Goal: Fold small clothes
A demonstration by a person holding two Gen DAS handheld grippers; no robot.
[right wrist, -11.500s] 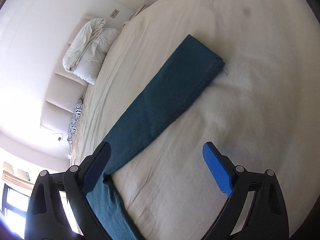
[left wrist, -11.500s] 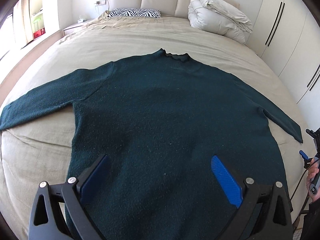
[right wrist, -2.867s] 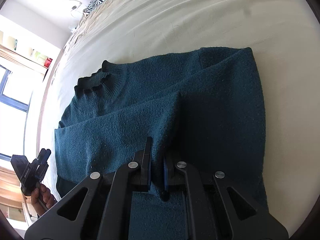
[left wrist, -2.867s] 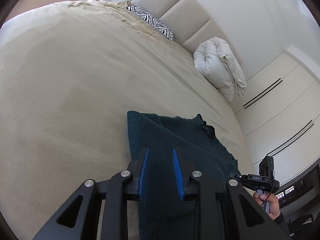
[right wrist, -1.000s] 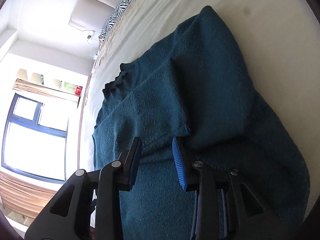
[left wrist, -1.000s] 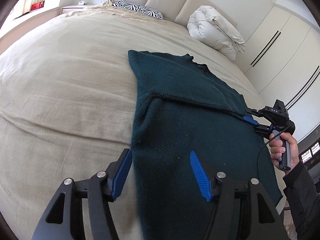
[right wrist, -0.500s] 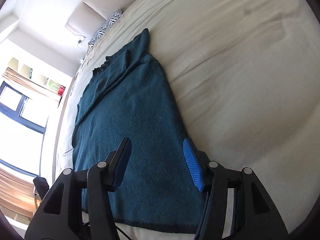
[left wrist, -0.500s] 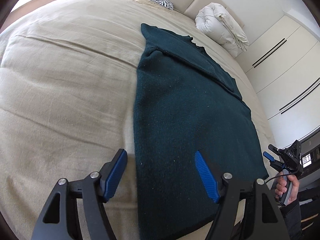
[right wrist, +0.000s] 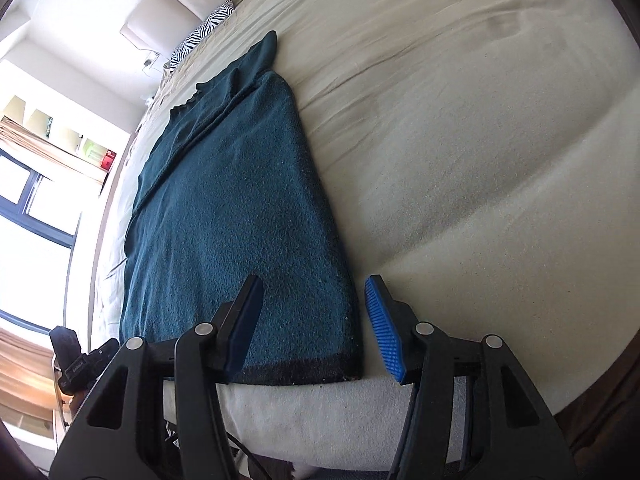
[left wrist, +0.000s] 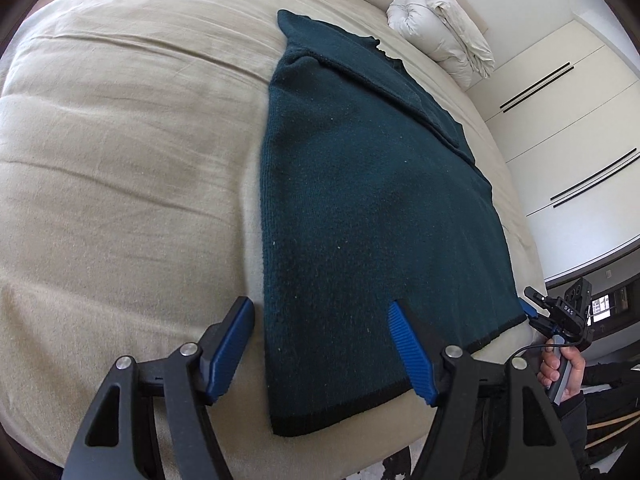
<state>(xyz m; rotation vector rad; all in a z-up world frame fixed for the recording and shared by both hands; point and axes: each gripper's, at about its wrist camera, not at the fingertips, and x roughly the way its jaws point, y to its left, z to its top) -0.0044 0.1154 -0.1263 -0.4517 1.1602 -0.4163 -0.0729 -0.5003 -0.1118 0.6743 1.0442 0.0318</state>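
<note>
The dark green sweater (left wrist: 372, 216) lies flat on the bed (left wrist: 120, 160). Its sleeves are folded in, so it makes one long strip. The neck points to 12 o'clock and the black bottom hem lies near the foot edge of the bed at 6 o'clock. That hem is close to the person, so it is easy to reach.

The left tool (left wrist: 324, 348) is released, with nothing between its blue pads. It hangs over the hem corner on its own side. One pad is over the bed sheet and one is over the sweater. The right tool (right wrist: 316, 326) is released too, and its jaws have just been opening. It sits over the other hem corner the same way. I think both tools are getting ready to pinch the two corners and fold the hem up toward the neck.

The left view shows the white duvet roll (left wrist: 440, 36) at 1 o'clock, the closet doors (left wrist: 560, 128), and the right tool held in a hand (left wrist: 560, 372) at 4 o'clock. The right view shows the window (right wrist: 28, 208) at 9 o'clock instead.
</note>
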